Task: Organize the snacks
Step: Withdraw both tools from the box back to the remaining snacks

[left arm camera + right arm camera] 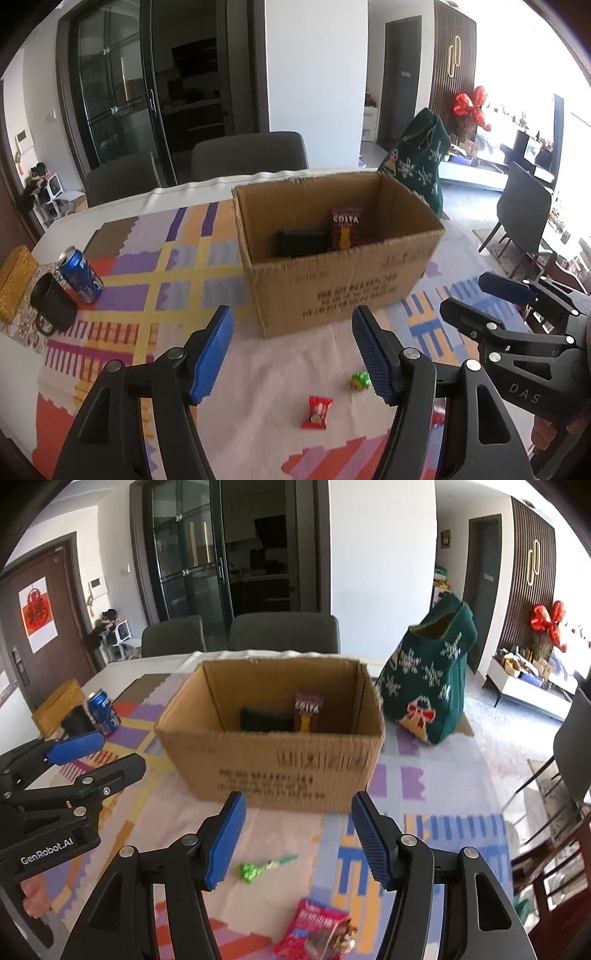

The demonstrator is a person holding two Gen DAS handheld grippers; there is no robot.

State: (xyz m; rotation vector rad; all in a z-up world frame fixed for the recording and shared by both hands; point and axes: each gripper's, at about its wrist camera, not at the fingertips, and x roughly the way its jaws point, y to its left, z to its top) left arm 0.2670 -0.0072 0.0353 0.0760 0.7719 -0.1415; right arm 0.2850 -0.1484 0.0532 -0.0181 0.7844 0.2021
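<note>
Left wrist view: the left hand-held gripper [291, 354] is spread wide with nothing between its blue pads, hovering over the patterned tabletop [177, 280] just in front of the cardboard box [332, 280]. Inside the box a maroon snack bag [345, 230] stands next to a dark green packet [301, 243]. In front of the box lie a red candy [317, 412] and a green lollipop [361, 380]. Way left of the box there's a blue can [81, 274] touching a black mug [53, 308].

Right wrist view: the right hand-held gripper [298, 840] is also spread and empty, in front of the same box. A pink snack pack [317, 936] sits in front of the box, and a green knitted bag [430, 686] stands right of it.
</note>
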